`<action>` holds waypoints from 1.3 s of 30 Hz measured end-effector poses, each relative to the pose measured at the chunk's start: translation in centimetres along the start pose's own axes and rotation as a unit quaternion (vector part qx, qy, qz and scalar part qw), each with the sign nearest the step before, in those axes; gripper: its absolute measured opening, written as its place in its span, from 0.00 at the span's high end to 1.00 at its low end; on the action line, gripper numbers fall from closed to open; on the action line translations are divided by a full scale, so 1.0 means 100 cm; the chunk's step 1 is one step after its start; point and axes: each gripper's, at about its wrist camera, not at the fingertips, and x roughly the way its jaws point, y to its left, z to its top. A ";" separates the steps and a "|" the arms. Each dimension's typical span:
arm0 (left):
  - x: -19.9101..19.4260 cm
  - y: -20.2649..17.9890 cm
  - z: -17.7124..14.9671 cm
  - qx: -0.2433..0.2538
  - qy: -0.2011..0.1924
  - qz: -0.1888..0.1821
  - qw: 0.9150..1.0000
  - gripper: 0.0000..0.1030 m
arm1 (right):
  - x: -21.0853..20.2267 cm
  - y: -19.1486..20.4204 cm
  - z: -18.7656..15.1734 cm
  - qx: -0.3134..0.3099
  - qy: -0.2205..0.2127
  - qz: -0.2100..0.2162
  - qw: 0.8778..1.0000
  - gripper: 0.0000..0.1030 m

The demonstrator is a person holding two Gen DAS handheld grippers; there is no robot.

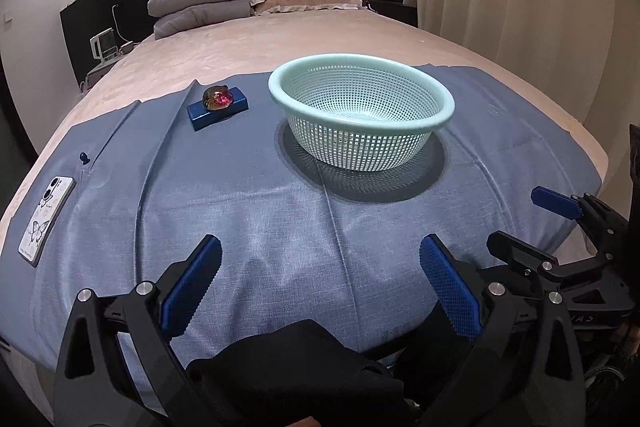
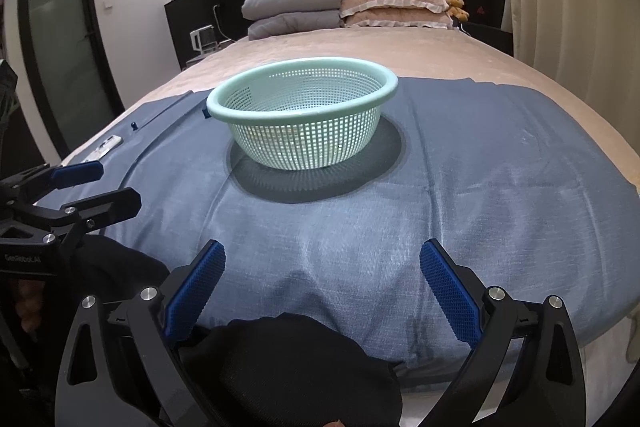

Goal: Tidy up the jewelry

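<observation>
Toward the upper left of the left wrist view, we see the glossy red jewel (image 1: pixel 217 97) resting on a blue box (image 1: pixel 218 109) beside the mint basket (image 1: pixel 360 107). It looks hard and slippery; we would pinch its sides. Both the left gripper (image 1: pixel 320 287) and the right gripper (image 2: pixel 322 291) have jaws spread wide, empty.

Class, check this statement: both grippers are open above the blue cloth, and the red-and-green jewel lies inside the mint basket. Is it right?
One detail is wrong. The red-and-green jewel is not in the mint basket; it rests on a small blue box to the basket's left, as the left wrist view shows. The rest stands: the left gripper and right gripper are both open above the blue cloth.
</observation>
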 end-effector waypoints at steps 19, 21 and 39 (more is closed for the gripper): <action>-0.004 -0.009 -0.002 0.019 -0.002 -0.003 1.000 0.06 | 0.000 0.004 0.000 -0.015 -0.003 -0.006 1.000 0.09; -0.004 -0.009 -0.002 0.019 -0.002 -0.003 1.000 0.06 | 0.000 0.004 0.000 -0.016 -0.002 -0.006 1.000 0.09; -0.005 -0.007 -0.002 0.012 -0.003 0.001 1.000 0.06 | 0.000 0.004 0.000 -0.011 -0.001 -0.002 1.000 0.09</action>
